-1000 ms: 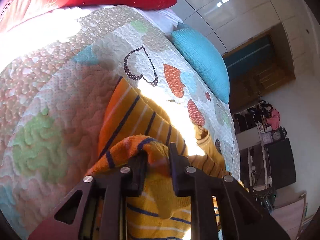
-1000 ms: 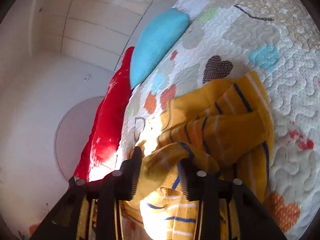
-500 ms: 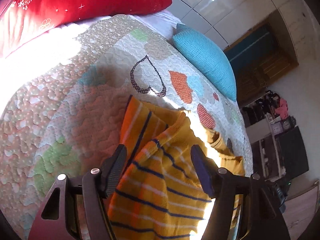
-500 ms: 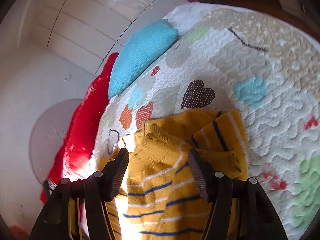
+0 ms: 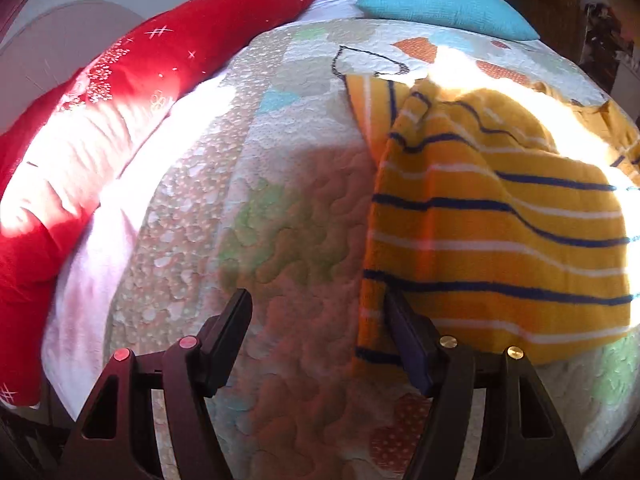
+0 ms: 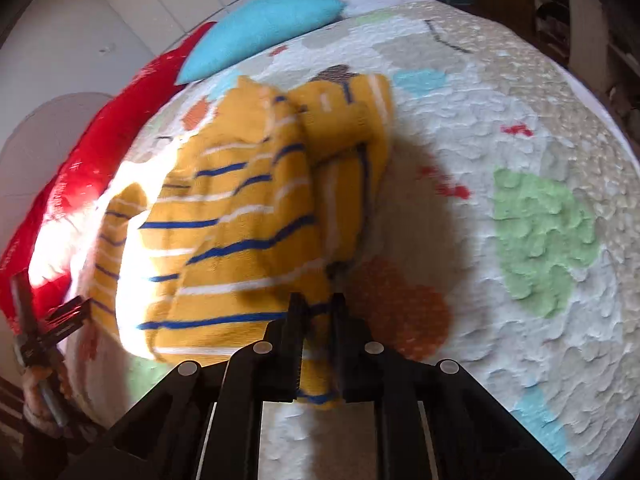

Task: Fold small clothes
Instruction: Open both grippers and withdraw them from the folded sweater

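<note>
Pinching the near hem of the yellow striped sweater in my right hand-held gripper, I have my left hand-held gripper spread wide over the quilt, its right finger at the sweater's edge. It lies rumpled on the bed, below the blue pillow.

Open quilted heart-patchwork bedspread fills frame centre and lower left in the left wrist view, passable. Long red pillow walls the left edge; turquoise knit cushion blocks top right. Yellow striped knit sweater covers centre-left in the right wrist view; bare quilt on the right.
</note>
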Motion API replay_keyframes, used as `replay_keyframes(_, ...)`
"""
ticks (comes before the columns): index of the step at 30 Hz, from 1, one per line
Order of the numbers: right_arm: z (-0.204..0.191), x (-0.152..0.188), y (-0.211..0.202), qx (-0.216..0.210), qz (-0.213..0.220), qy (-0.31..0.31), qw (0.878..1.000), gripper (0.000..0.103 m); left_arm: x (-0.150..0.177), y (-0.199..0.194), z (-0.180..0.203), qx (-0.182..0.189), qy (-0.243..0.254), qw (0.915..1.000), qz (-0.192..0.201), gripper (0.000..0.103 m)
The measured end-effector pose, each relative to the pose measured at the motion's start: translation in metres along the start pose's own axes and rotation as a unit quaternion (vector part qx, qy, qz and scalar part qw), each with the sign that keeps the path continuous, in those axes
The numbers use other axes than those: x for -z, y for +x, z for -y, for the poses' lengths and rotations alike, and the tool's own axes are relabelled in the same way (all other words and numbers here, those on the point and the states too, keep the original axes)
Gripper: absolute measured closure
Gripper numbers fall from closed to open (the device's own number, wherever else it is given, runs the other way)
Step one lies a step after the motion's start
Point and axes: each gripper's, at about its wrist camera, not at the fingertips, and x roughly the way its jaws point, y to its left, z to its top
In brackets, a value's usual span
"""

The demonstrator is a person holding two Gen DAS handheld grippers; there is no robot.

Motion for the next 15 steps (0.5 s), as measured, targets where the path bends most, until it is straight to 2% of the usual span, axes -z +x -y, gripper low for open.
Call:
replay_keyframes(1, 0.009, -0.002, 0.0, 0.005, 0.005, 0.01, 1.0, 0.09, -0.001, -0.001, -0.006, -0.011, -0.009, 0.9999, 0.0, 0.035)
replay_keyframes(3, 0.018, -0.004, -0.005, 0.009, 0.006, 0.029, 1.0, 0.084, -0.003, -0.007, -0.016, -0.001, -0.029, 0.9996, 0.003, 0.035)
replay_keyframes(7, -0.004, -0.005, -0.03, 0.089, 0.05, -0.026, 0.994, 0.072, 0.003, -0.023, -0.026, -0.007, -0.041, 0.999, 0.016, 0.035)
replay_keyframes(8, -0.008, -0.005, -0.039, 0.093, 0.064, -0.033, 0.993, 0.071, 0.005, -0.029, -0.027, -0.004, -0.047, 0.9987, 0.021, 0.035)
replay_keyframes(9, -0.012, -0.008, -0.049, 0.079, 0.079, -0.033, 0.993, 0.07, 0.009, -0.035, -0.029, 0.009, -0.056, 0.9981, 0.027, 0.035)
replay_keyframes(10, -0.015, -0.01, -0.058, 0.047, 0.096, -0.03, 0.994, 0.068, 0.012, -0.042, -0.033, 0.03, -0.066, 0.9969, 0.03, 0.035)
replay_keyframes(12, -0.022, -0.016, -0.072, -0.019, 0.125, -0.02, 0.992, 0.052, 0.02, -0.056, -0.035, 0.07, -0.088, 0.9929, 0.038, 0.035)
replay_keyframes(15, -0.049, -0.036, -0.066, -0.065, 0.135, -0.021, 0.989, 0.047, 0.032, -0.072, -0.035, 0.104, -0.109, 0.9873, 0.051, 0.035)
